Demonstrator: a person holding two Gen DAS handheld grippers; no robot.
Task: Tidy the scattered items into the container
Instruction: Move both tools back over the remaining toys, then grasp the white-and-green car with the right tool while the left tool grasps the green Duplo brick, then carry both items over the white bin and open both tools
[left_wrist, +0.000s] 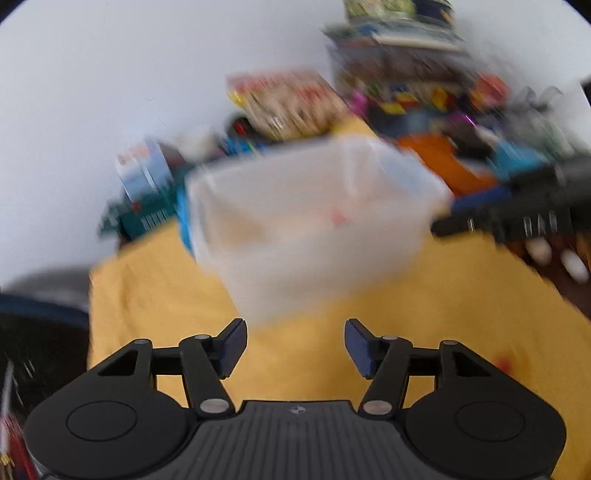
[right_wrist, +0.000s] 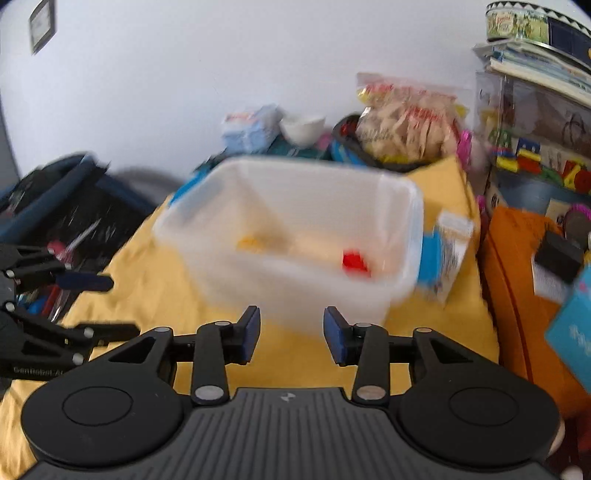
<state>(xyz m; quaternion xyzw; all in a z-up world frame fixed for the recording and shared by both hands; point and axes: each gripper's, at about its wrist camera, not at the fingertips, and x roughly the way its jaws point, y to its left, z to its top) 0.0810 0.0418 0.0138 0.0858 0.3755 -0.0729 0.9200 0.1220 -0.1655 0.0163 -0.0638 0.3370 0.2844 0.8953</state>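
Observation:
A translucent white plastic container (right_wrist: 221, 221) stands on a yellow cloth (right_wrist: 155, 295). Inside it lie a red block (right_wrist: 355, 263), a yellow piece (right_wrist: 248, 242) and pale wooden pieces (right_wrist: 317, 245). My right gripper (right_wrist: 291, 334) is open and empty, just in front of the container's near wall. The container also shows, blurred, in the left wrist view (left_wrist: 314, 236). My left gripper (left_wrist: 295, 347) is open and empty over the cloth (left_wrist: 155, 295), short of the container. The left gripper also appears at the left edge of the right wrist view (right_wrist: 88, 306).
Behind the container are a bag of snacks (right_wrist: 406, 118), a white bowl (right_wrist: 303, 127) and a tissue pack (right_wrist: 251, 127). A blue and white carton (right_wrist: 443, 254) stands to its right, next to an orange cushion (right_wrist: 517, 288). A dark bin of pens (right_wrist: 66, 221) is on the left.

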